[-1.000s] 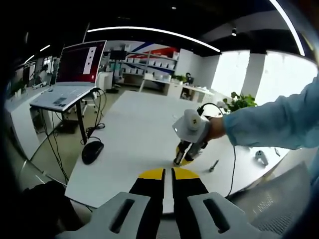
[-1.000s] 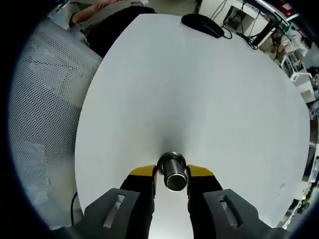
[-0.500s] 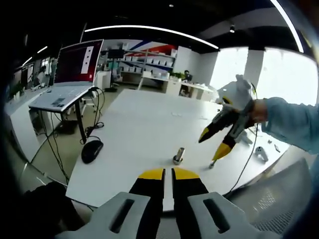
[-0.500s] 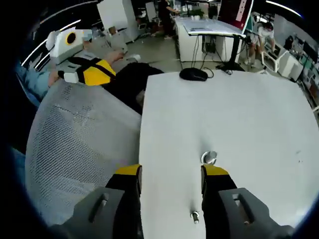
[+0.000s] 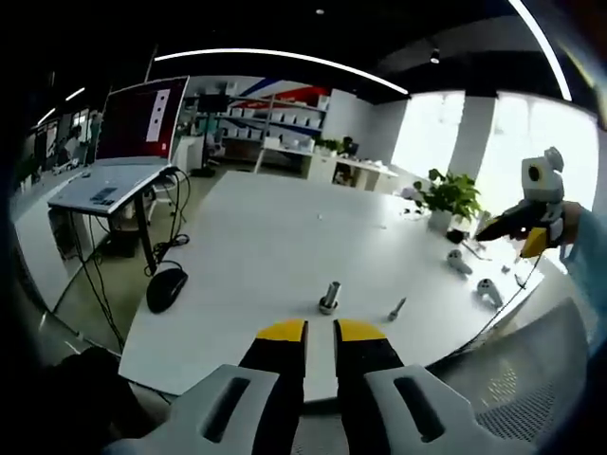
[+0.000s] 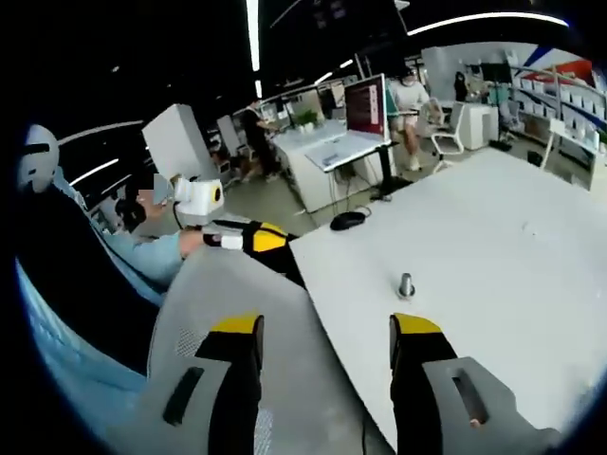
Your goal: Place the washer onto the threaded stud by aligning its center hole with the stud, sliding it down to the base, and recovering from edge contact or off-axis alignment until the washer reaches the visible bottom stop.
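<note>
Right gripper [image 6: 322,327] has been withdrawn from the threaded stud [image 5: 329,297], jaws spread, empty. Left gripper [image 5: 320,331] pressed together. Placement judged complete.

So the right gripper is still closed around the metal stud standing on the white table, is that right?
No. The right gripper is open and lifted away, holding nothing; the right gripper view shows its jaws spread apart. The metal stud does stand on the white table, but on its own, free of either gripper.
</note>
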Available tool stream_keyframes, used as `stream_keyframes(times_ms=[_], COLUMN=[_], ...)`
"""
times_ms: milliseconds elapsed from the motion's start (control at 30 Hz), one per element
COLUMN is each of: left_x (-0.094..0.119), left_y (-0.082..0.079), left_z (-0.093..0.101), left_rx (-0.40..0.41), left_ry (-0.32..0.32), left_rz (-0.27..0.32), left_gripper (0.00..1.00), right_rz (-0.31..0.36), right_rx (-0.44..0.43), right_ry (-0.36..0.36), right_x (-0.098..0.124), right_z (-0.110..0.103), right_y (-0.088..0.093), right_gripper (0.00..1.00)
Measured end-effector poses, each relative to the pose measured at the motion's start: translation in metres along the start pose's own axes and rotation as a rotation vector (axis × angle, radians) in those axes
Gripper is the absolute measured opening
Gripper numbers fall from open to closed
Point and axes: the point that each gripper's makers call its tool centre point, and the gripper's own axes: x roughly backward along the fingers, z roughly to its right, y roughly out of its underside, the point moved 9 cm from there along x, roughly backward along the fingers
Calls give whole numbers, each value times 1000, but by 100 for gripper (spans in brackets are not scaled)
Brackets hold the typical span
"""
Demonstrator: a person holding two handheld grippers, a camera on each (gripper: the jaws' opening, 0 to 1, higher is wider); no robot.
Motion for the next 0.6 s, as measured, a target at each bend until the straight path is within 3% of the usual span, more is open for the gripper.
stream_keyframes(times_ms=[133, 233, 333, 467, 600], left_x=[0, 0, 1, 0, 0], left_y=[0, 1, 1, 2, 3], left_z=[1, 1, 1, -1, -2], left_rx=[-5, -14, -15, -11, -19], left_ry=[5, 6, 6, 6, 3], left_rz=[-5, -15, -10, -8, -24], left_gripper=[9, 9, 9, 9, 9], right_rz=[38, 148, 196, 166, 170], right_rx=[-55, -70, -159, -177, -172], right_ry=[89, 155, 177, 248, 265], right_x=[13, 21, 27, 28, 25], right_z=[-2, -4, -7, -7, -11], right_y=[22, 36, 53, 76, 87], right_gripper=[55, 57, 57, 57, 57])
